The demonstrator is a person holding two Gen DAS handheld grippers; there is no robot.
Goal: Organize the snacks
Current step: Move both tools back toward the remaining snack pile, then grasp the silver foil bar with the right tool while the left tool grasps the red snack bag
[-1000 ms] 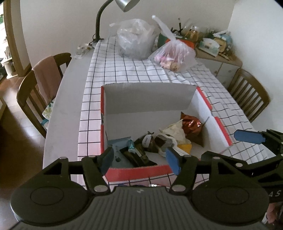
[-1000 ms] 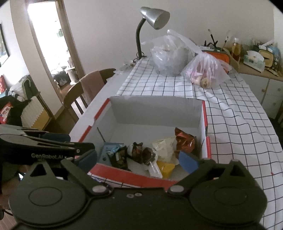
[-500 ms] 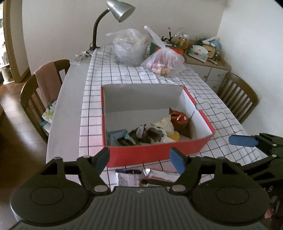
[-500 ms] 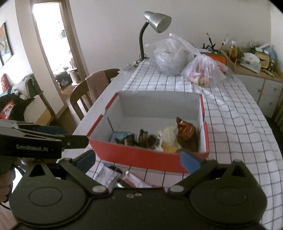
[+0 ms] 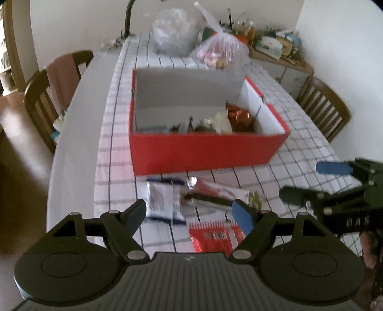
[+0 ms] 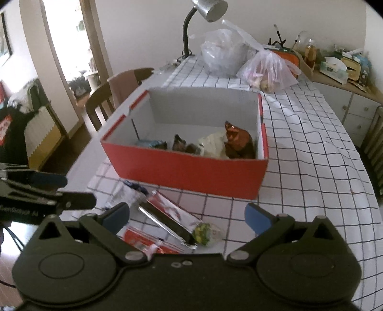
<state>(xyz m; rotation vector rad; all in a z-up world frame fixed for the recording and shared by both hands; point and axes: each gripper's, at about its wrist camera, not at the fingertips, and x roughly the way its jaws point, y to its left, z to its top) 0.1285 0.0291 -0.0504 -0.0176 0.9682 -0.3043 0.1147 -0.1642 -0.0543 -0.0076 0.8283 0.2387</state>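
Observation:
A red cardboard box (image 5: 205, 153) (image 6: 186, 172) stands on the checked tablecloth and holds several snacks, among them a shiny brown wrapper (image 5: 239, 117) (image 6: 237, 141). In front of it lie a white-and-blue packet (image 5: 165, 201), a long red-and-silver packet (image 5: 217, 191) (image 6: 167, 215), a red packet (image 5: 213, 236) and a small green sweet (image 6: 205, 233). My left gripper (image 5: 189, 214) hovers open above the white-and-blue packet, gripping nothing. To its right, my right gripper (image 6: 188, 216) also stands open over the loose packets, with nothing held.
Two filled plastic bags (image 6: 268, 71) and a desk lamp (image 6: 208, 9) stand behind the box. Wooden chairs flank the table: one on the left (image 5: 55, 95), one on the right (image 5: 323, 107). A cluttered sideboard (image 6: 340, 69) runs along the far right.
Both grippers have drawn back from above the box toward the near end of the table, which brings the loose packets into view. The left jaws stand wider than before.

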